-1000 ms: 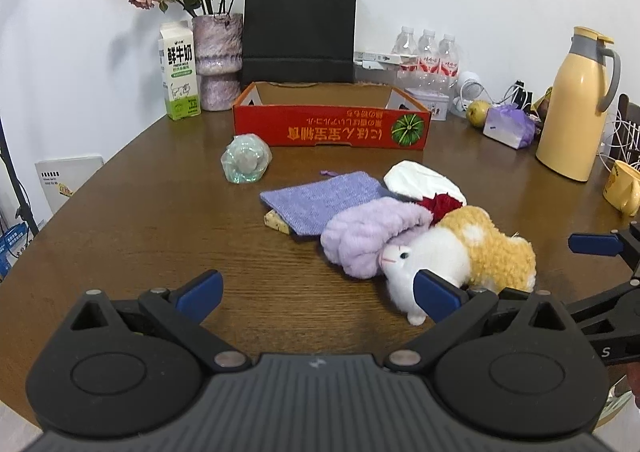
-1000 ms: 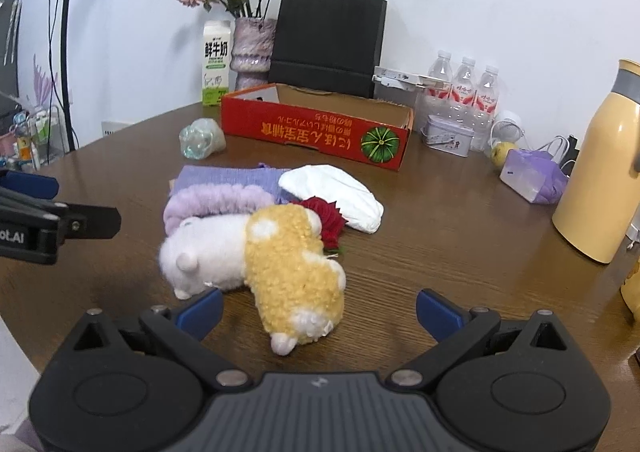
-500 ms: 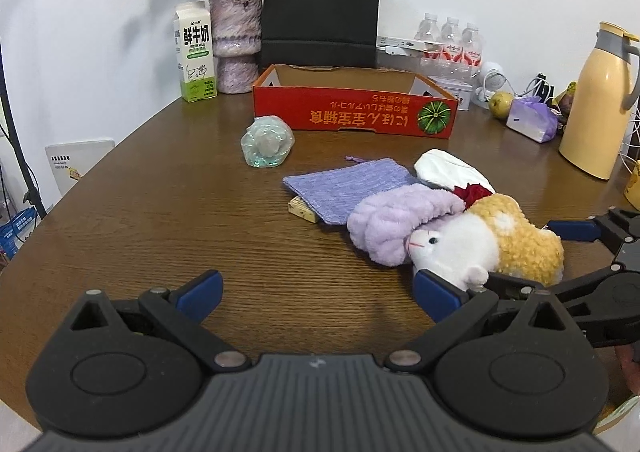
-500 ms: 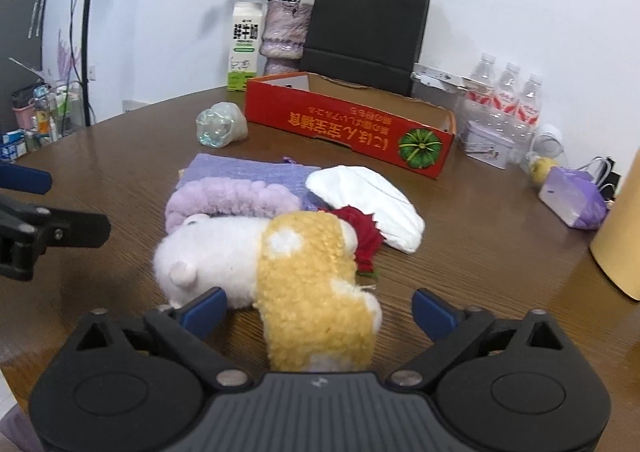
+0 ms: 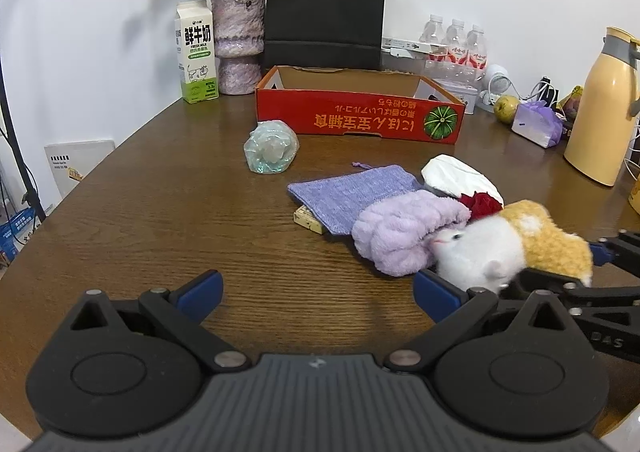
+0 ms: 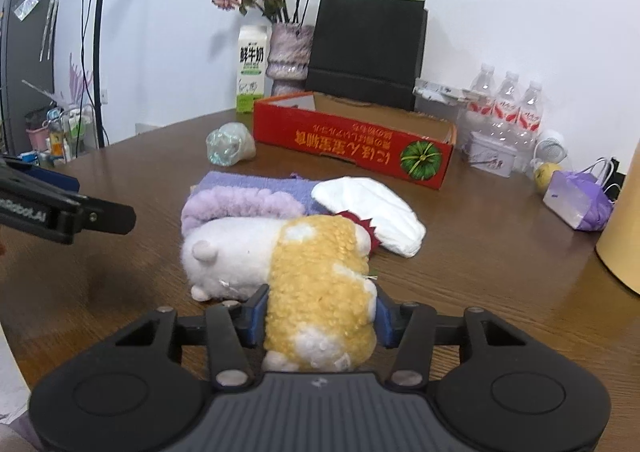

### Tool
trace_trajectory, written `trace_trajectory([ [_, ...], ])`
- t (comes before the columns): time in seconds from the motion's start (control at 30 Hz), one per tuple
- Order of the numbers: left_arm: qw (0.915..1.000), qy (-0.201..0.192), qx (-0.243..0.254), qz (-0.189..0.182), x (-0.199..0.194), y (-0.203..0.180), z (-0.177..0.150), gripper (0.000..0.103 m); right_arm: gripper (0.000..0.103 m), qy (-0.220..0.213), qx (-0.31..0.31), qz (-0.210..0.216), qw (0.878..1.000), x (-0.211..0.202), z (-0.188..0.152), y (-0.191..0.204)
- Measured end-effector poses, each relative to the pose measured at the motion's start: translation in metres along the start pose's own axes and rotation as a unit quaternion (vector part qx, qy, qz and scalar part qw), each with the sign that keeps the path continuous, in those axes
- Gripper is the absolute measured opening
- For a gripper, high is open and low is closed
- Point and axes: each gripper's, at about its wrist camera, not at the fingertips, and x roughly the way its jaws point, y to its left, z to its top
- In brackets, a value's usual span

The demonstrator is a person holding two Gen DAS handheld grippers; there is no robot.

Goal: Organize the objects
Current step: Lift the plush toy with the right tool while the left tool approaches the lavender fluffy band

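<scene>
Between right tongs (image 6: 320, 322): plush toy (image 6: 320, 284) | underside hidden

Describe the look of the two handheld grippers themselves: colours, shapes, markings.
Both match. The left gripper has a matte black ribbed body, two round black discs beside silver pivot pins, angular black linkage arms with triangular cut-outs, blue fingertips and a small pale logo. The right gripper looks the same. White lettering, too blurred to read, marks each gripper's side. No cables or sleeves show.
</scene>
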Motion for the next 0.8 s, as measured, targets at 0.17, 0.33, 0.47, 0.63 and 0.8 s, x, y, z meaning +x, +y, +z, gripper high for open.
trace_trajectory([
  [0.17, 1.0, 0.003, 0.002, 0.006, 0.006, -0.003, 0.006, 0.103, 0.048, -0.021, 0.006, -0.011, 1.0, -0.012, -0.001, -0.012],
  [0.33, 0.9999, 0.004, 0.009, 0.006, 0.012, -0.009, 0.012, 0.103, 0.048, -0.041, 0.022, -0.02, 0.999, -0.019, -0.002, -0.028],
  [0.47, 0.9997, 0.008, 0.023, 0.001, 0.018, -0.019, 0.017, 0.103, 0.048, -0.052, 0.034, -0.032, 0.998, -0.02, -0.003, -0.04],
  [0.63, 0.9991, 0.011, 0.04, -0.007, 0.032, -0.03, 0.027, 0.103, 0.048, -0.067, 0.056, -0.04, 0.995, -0.017, -0.001, -0.057],
  [0.8, 0.9978, 0.019, 0.056, -0.028, 0.05, -0.044, 0.038, 0.103, 0.048, -0.084, 0.081, -0.051, 0.992, -0.01, 0.005, -0.069],
])
